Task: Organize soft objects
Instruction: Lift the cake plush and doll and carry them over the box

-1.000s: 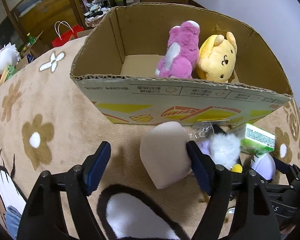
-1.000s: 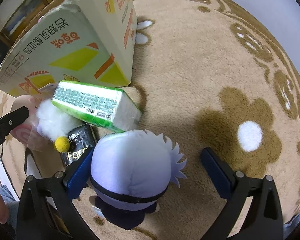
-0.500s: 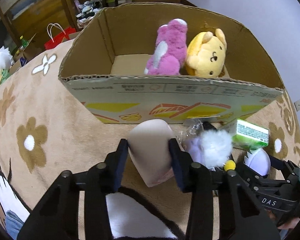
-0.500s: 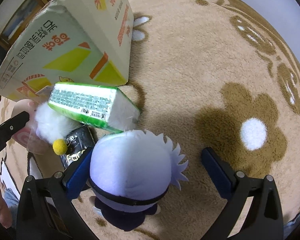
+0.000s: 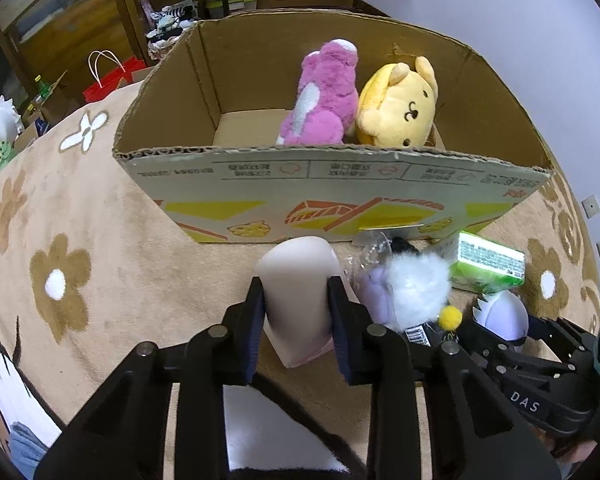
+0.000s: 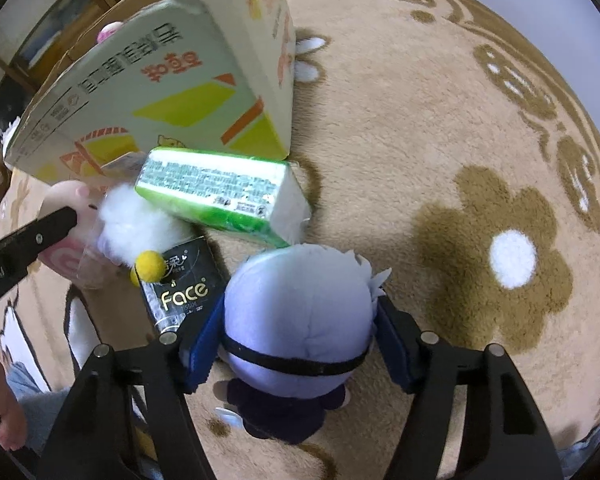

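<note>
Your left gripper (image 5: 296,304) has just closed on the pink cushion (image 5: 296,280); your right gripper (image 6: 300,344) has just closed around the doll (image 6: 300,320), pads touching its head; lift both into the box (image 5: 340,184) ahead

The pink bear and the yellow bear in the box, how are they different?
The pink bear is shaggy and turned away, so its face is hidden; the yellow bear is smooth and shows its face. The pink bear stands taller, while the yellow bear is rounder and sits lower. Both are plush toys, side by side and touching, inside the cardboard box.
</note>
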A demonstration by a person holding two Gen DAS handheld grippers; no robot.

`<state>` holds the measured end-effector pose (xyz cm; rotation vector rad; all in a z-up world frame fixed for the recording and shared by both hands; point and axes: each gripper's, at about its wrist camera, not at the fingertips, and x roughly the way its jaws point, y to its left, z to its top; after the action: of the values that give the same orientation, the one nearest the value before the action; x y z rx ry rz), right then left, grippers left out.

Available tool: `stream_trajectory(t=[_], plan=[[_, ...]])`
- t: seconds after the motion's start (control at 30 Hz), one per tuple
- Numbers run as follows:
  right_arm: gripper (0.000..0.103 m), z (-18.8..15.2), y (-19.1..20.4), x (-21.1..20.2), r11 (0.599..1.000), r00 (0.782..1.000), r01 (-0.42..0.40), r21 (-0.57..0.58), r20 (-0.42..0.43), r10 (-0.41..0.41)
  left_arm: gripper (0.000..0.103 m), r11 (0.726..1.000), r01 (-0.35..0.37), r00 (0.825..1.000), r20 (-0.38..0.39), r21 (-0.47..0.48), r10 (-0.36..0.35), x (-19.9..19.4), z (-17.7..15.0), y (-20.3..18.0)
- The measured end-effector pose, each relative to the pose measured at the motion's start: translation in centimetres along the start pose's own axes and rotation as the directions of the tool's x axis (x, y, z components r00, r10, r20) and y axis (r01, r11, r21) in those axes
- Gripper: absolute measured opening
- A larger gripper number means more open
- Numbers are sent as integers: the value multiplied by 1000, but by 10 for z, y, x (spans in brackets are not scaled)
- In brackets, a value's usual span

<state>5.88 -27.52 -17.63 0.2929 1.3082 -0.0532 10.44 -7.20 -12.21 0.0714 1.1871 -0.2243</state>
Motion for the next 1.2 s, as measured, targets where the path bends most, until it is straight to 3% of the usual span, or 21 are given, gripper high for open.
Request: stream_trajectory(t=[0.2, 0.4, 0.63, 0.73, 0.93, 1.0, 1.2], plan=[[71, -3, 5, -6, 999, 999, 36, -18, 35, -35, 19, 1000, -2, 1000, 16, 25, 1, -7, -7, -6], [68, -9, 12, -29, 993, 987, 103, -58, 126, -95, 18, 999, -27, 999, 45, 19, 26, -22, -19, -6], [68, -15, 18, -70, 991, 968, 107, -76, 235, -86, 18, 995, -87, 985, 152, 56, 78, -53, -31, -13], [68, -22, 24, -89, 988, 951, 114, -103, 301, -78, 18, 992, -107, 973, 212, 63, 92, -69, -34, -16], [68, -18, 41, -127, 975, 884, 150, -161, 463, -59, 18, 992, -124, 937, 334, 37, 105, -94, -30, -11], [68, -12, 43, -132, 975, 871, 136, -175, 490, -34, 18, 992, -121, 923, 371, 36, 100, -101, -30, -10], [68, -1, 58, -157, 967, 819, 125, -221, 573, 26, 18, 988, -152, 858, 500, 31, 117, -125, -26, -13]])
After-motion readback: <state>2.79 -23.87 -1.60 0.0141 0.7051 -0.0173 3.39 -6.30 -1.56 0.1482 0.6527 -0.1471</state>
